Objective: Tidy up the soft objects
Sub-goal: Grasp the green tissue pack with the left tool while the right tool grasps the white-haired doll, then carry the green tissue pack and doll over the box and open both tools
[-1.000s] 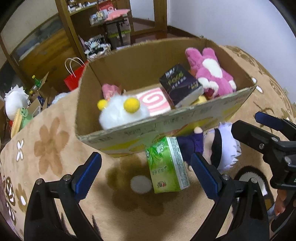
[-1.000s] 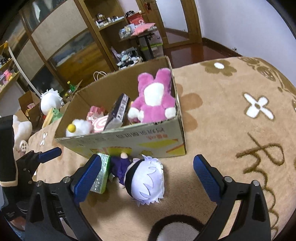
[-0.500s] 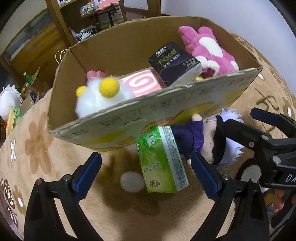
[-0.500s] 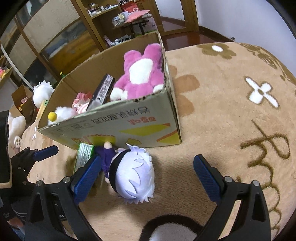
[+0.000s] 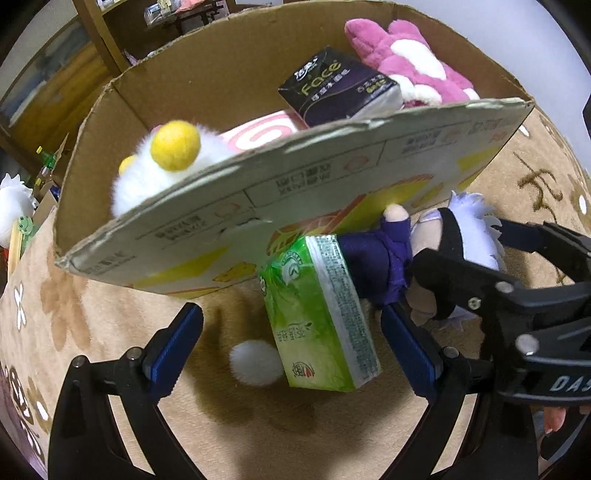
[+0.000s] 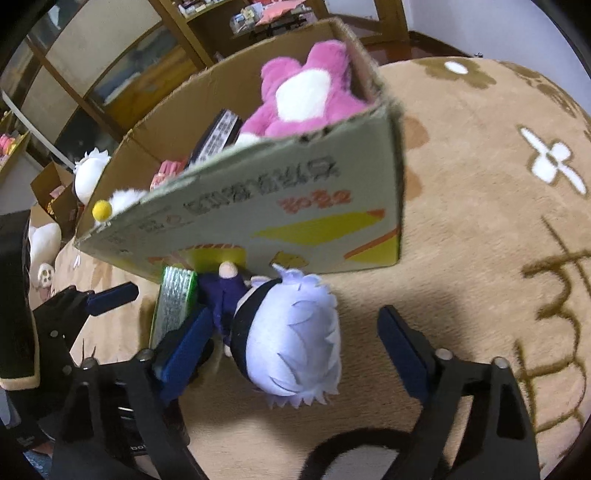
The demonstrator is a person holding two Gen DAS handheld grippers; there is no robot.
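judging from how things lie, the sorting looks mostly done: the cardboard box on the flowered rug already holds a pink plush, a dark tissue pack, a pink-and-white swirl pack and a white fluffy toy with yellow pompoms. two things are left outside, both lying against the box's near wall: a green tissue pack and, touching it, a white-haired doll in dark blue.

the left gripper is spread wide with nothing in it, its blue pads either side of the green pack but not touching it. the right gripper is likewise wide open and empty, straddling the doll's head.

in the way: the two grippers crowd each other, the right one's left pad sitting just beside the green pack, so closing on one item may nudge the other. the box wall rises directly behind both, so each must be lifted over its torn rim. beyond are shelves and more plush toys.
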